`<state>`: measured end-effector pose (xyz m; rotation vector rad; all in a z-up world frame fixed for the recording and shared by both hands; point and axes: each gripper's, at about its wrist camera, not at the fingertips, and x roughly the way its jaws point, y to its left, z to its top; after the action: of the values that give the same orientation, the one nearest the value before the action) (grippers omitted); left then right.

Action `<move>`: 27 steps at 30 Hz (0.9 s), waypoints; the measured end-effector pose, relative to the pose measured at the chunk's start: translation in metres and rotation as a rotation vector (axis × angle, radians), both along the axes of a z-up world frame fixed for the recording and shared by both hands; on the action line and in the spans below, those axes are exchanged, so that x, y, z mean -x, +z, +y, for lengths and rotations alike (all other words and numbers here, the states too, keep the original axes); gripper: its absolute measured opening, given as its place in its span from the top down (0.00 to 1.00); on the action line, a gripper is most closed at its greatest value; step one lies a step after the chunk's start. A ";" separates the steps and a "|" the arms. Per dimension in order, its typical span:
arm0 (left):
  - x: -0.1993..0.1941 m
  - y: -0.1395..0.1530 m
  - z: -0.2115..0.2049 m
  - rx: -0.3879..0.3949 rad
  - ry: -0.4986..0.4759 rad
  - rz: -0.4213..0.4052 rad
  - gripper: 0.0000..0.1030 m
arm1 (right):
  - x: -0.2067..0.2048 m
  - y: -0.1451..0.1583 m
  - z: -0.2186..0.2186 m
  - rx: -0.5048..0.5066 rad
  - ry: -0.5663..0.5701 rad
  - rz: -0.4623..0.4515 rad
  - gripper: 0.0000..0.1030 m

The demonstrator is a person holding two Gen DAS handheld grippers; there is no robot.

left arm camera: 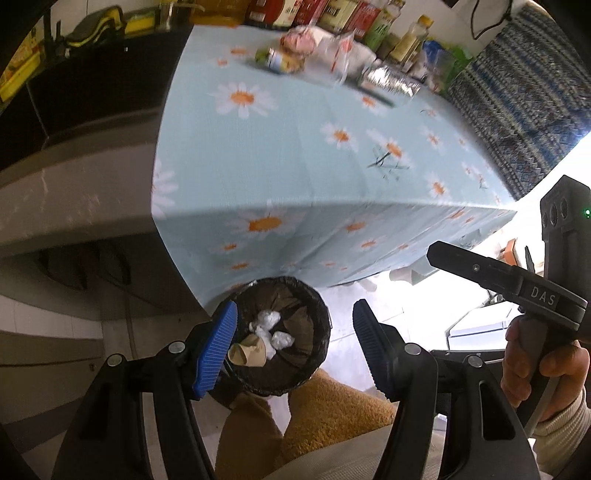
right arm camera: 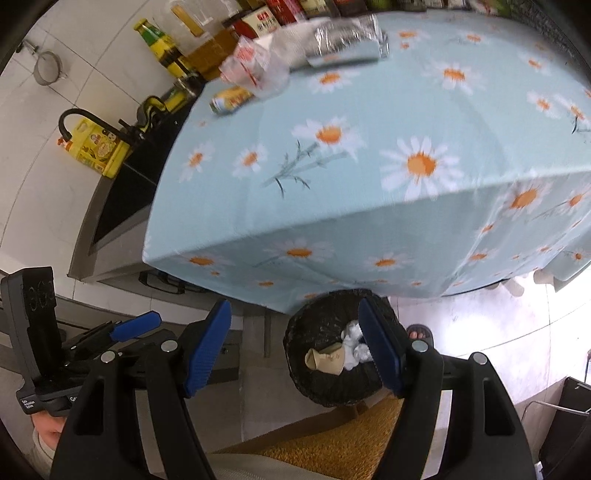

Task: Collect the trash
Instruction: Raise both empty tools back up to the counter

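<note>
Daisy-printed blue cloth covers the tabotop (left arm camera: 295,155) of a tiled kitchen corner, where trash remains at the far end: a small can (right arm camera: 231,99) lying on its side, a clear plastic bag (right arm camera: 258,70) with red print beside it, and a crumpled foil wrapper (right arm camera: 343,35) just behind, all in front of a row of bottles and jars (left arm camera: 332,14) along the wall. Below the cloth's near edge, on the floor, stands a round bin (left arm camera: 321,314) lined with a black bag; inside lie a crushed paper cup (right arm camera: 327,360) and wads of white tissue (left arm camera: 266,325). Both tools hang above the bin, pointing steeply down at it. The left gripper (left arm camera: 291,350) has its blue fingers (left arm camera: 218,350) apart with nothing between them; the right gripper (right arm camera: 293,350) likewise stands with fingers spread and empty. A person's hand (left arm camera: 539,369), in a cream sleeve, grips the right tool's handle
</note>
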<state>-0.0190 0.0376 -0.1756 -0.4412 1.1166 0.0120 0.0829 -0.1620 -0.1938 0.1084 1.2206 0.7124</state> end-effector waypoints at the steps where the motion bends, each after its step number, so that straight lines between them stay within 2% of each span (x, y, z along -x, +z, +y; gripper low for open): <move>1: 0.000 0.003 0.001 -0.001 -0.002 -0.008 0.39 | 0.001 0.004 0.000 0.000 -0.004 -0.012 0.31; 9: -0.005 0.037 0.001 -0.023 -0.035 -0.088 0.39 | 0.005 0.042 -0.003 0.000 -0.024 -0.104 0.31; 14: -0.016 0.050 0.002 -0.039 -0.016 -0.123 0.39 | -0.004 0.061 -0.007 -0.020 -0.019 -0.146 0.31; 24: -0.059 0.064 -0.004 -0.069 0.058 -0.139 0.39 | -0.066 0.080 -0.006 -0.042 0.063 -0.186 0.31; 27: -0.077 0.069 -0.007 -0.083 0.077 -0.140 0.39 | -0.087 0.084 -0.005 -0.049 0.090 -0.194 0.27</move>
<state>0.0575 0.0302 -0.1070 -0.4038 0.9576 0.0933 0.1702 -0.1672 -0.1100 0.0243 1.0280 0.8121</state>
